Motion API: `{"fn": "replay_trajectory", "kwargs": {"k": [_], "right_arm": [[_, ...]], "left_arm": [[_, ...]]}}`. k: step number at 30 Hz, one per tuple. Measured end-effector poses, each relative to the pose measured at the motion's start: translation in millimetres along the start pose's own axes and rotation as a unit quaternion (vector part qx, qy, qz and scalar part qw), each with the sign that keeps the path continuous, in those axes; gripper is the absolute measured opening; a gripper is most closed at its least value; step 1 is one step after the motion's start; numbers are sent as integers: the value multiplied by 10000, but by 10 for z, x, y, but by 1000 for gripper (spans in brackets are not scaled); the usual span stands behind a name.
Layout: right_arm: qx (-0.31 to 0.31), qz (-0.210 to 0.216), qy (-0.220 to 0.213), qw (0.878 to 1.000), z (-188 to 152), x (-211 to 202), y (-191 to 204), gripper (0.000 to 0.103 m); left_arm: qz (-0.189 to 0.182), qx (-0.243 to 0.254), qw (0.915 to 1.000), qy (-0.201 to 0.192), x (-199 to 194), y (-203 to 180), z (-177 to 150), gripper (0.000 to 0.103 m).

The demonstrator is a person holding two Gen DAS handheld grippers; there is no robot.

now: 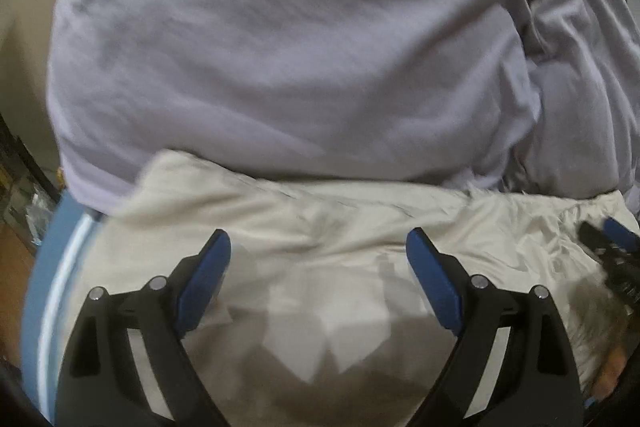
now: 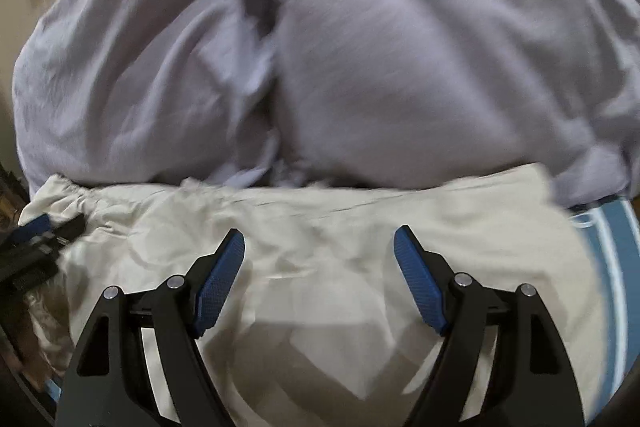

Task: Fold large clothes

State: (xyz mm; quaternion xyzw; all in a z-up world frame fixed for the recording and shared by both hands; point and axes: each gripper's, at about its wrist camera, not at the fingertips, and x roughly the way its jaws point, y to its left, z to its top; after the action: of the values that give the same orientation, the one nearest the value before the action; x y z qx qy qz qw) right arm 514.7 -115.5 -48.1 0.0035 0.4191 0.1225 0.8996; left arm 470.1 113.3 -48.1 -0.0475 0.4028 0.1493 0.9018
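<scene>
A cream garment (image 1: 320, 211) lies spread and creased in front of both grippers, also seen in the right wrist view (image 2: 320, 211). Behind it a large lavender garment (image 1: 280, 47) lies bunched in thick folds (image 2: 400, 47), its near edge overlapping the cream cloth. My left gripper (image 1: 319, 239) hovers open over the cream garment with nothing between its blue pads (image 1: 208, 275). My right gripper (image 2: 319, 237) is open over the same cloth further right, also empty. Each gripper shows at the edge of the other's view: the right gripper (image 1: 612, 239), the left gripper (image 2: 44, 231).
The clothes rest on a blue surface with a white stripe (image 1: 52, 267), visible at the left of the left wrist view and at the right of the right wrist view (image 2: 612, 247). A beige wall (image 1: 24, 27) stands behind. Dark furniture (image 1: 16, 167) and wooden floor lie at far left.
</scene>
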Motion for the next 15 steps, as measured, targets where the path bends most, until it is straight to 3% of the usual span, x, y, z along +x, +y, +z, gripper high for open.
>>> {"fn": "replay_trajectory", "kwargs": {"k": [6,9,15], "right_arm": [[263,-572,23,9980,-96,-32,-552,79],[304,-698,100,9970,-154,71,-649,79],[184,-814,175,9964,-243,233,-619,83]], "left_arm": [[608,-100,9981,19,119,393,25,89],[856,-110,9962,125,271,512,-10,89],[942,-286,9946,319,499,682,-133,90]]}}
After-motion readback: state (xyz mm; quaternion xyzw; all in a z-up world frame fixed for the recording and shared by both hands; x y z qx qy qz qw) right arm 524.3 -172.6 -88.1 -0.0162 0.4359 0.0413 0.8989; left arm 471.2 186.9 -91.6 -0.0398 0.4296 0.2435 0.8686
